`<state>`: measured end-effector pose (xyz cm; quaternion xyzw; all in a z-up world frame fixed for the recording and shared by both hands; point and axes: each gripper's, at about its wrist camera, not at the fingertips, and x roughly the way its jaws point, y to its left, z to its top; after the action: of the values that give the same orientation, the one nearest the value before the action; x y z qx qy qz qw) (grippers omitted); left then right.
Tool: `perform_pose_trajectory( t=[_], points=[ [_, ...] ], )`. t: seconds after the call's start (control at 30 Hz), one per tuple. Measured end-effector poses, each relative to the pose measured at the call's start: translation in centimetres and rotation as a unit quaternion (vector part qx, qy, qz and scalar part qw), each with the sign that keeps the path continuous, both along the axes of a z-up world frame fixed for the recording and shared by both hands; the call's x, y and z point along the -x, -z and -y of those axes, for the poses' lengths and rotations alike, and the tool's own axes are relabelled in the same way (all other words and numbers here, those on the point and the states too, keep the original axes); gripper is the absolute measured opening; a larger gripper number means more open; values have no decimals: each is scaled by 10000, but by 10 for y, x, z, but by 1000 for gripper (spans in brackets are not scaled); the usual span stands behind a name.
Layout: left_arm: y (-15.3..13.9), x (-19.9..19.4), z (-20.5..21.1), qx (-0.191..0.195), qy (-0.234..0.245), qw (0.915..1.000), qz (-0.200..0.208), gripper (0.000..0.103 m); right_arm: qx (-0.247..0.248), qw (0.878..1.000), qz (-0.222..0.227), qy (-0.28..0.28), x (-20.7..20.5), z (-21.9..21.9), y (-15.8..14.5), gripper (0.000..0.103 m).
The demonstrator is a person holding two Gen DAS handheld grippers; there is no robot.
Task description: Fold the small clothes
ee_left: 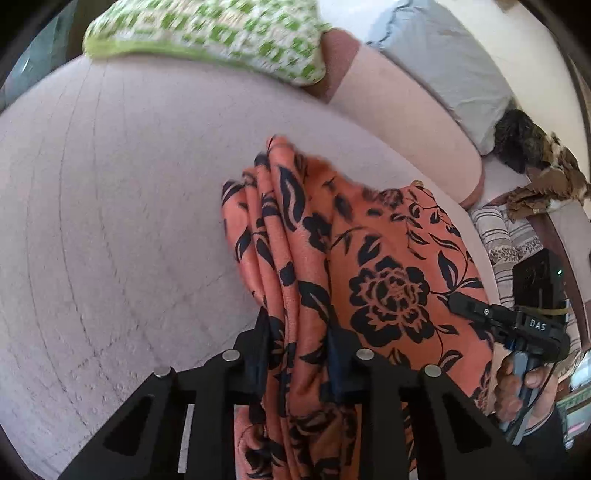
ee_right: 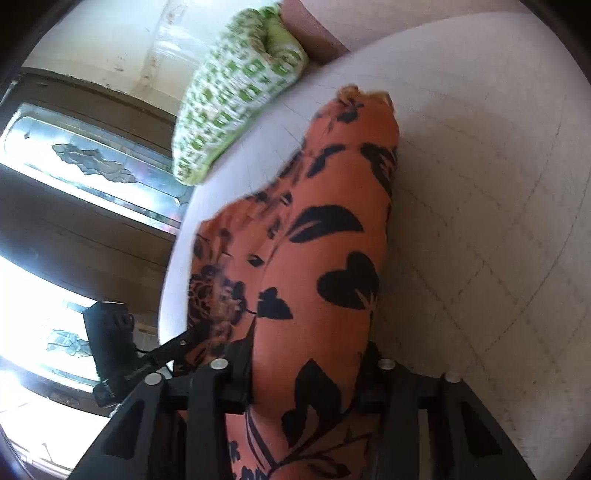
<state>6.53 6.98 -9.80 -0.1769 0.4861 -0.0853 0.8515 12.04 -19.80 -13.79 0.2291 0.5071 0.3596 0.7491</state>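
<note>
Being gathered for folding over the pale pink quilted bed cover [ee_left: 110,221], the orange black-flowered cloth garment [ee_left: 388,258] is pinched by both the left gripper [ee_left: 299,354] and right gripper [ee_right: 306,373] (green checked pillow [ee_left: 207,33] behind), with spreading flat judged necessary next.

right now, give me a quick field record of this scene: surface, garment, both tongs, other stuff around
surface: pale pink quilted bed cover
garment: orange cloth with black floral print, bunched in folds, partly lifted off the bed
left tongs: shut on a gathered fold of the cloth
right tongs: shut on a thick roll of the same cloth
nearby: green-and-white pillow, grey pillow, striped fabric
</note>
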Motion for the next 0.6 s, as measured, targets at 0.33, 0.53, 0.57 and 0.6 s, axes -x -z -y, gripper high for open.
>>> perform_pose_trajectory(
  t=[0.33,0.53,0.57,0.6],
  points=[
    [-69,-39,79,-91,544,9933,1013,26,-11,9932,1120,328,-25,78,-98,38],
    [-73,-42,90,-243,595,9928,1011,26,-11,9926,1096,522,-48,119,-91,38],
    [-69,-47,92,-272,603,9930,977,26,-13,9926,1088,532,-46,123,-88,38],
    [-64,-48,96,-314,615,9933,929,26,-29,9928,1061,556,-48,127,-82,38]
  ],
)
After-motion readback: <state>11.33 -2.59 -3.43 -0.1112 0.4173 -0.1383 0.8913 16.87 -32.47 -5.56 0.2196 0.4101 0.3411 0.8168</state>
